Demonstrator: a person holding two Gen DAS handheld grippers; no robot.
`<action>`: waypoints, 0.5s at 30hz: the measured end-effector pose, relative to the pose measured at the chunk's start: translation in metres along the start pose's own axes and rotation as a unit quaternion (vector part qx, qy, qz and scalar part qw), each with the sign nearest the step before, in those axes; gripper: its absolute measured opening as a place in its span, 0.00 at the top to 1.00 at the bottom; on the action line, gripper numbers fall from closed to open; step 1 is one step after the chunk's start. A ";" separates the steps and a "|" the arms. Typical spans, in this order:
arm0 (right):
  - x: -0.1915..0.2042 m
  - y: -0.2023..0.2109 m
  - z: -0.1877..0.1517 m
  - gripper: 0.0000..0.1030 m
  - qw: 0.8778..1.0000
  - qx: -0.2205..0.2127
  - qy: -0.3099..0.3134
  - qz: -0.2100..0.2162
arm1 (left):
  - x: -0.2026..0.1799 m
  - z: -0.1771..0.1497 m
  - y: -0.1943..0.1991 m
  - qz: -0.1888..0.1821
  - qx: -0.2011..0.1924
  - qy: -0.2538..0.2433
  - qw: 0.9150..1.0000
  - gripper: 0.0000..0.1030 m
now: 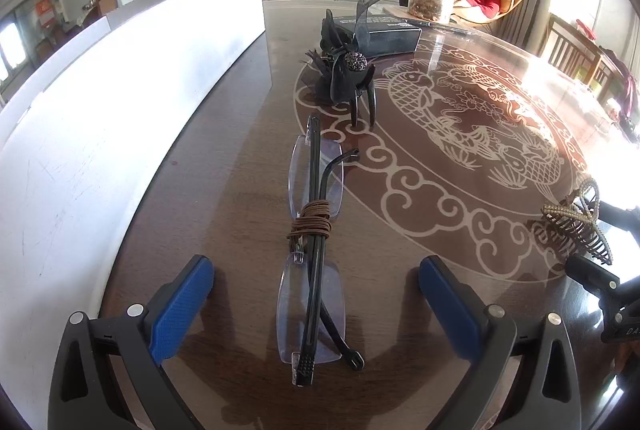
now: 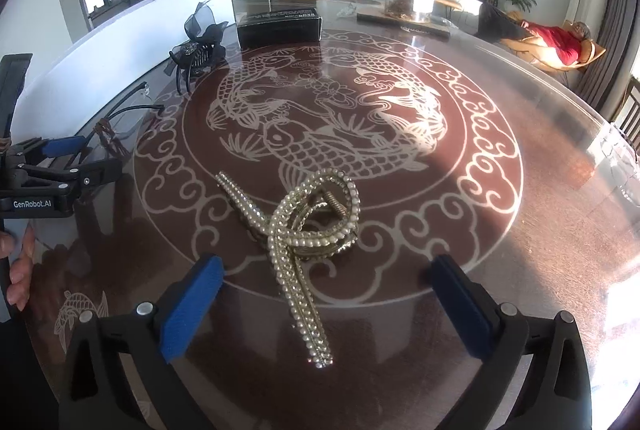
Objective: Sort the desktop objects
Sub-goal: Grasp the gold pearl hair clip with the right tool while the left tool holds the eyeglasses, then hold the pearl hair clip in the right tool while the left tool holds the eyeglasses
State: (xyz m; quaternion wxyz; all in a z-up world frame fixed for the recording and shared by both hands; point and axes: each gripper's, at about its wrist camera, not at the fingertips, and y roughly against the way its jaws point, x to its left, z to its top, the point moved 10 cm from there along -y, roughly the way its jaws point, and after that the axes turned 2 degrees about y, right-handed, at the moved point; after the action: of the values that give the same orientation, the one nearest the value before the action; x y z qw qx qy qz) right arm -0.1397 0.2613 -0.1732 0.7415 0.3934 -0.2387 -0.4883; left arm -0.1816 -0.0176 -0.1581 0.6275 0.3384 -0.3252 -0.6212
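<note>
On the glass-topped table (image 2: pixel 520 230), the right gripper (image 2: pixel 328 294) stands with jaws wide apart astride the pearl hair claw (image 2: pixel 312 226), gripping nothing, while the left gripper (image 1: pixel 316 294) likewise stands open astride the folded glasses (image 1: pixel 314 250). Likely hazards are that the claw's slim, curved handles slide on the slick glass or twist out as the pads close, and that the thin rimless lenses take the squeeze. Rows of pearls and rhinestones cover the claw, which lies on its side, handles crossed.
</note>
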 end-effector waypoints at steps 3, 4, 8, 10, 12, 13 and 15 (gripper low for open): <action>-0.001 0.001 0.000 0.00 1.000 0.000 -0.004 -0.002 | 0.000 0.000 0.000 0.000 0.000 0.000 1.000 0.00; -0.001 0.002 -0.001 0.00 1.000 0.000 -0.004 -0.002 | 0.000 0.000 0.000 0.000 0.000 0.000 1.000 0.00; -0.001 0.002 -0.001 0.00 1.000 0.000 -0.004 -0.002 | 0.000 0.000 0.000 0.000 0.000 0.000 1.000 0.00; -0.001 0.002 -0.001 0.00 1.000 0.000 -0.004 -0.002 | 0.000 0.000 0.000 0.000 0.000 0.000 1.000 0.00; -0.001 0.002 -0.001 0.00 1.000 0.000 -0.004 -0.002 | 0.000 0.000 0.000 0.000 0.000 0.000 1.000 0.00; -0.001 0.002 -0.001 0.00 1.000 0.000 -0.004 -0.002 | 0.000 0.000 0.000 0.000 0.000 0.000 1.000 0.00; -0.001 0.002 -0.001 0.00 1.000 0.000 -0.004 -0.002 | 0.000 0.000 0.000 0.000 0.000 0.000 1.000 0.00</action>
State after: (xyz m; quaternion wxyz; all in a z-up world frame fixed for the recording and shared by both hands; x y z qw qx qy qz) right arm -0.1385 0.2632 -0.1717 0.7396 0.3920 -0.2405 -0.4915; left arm -0.1816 -0.0177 -0.1580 0.6277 0.3385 -0.3250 -0.6211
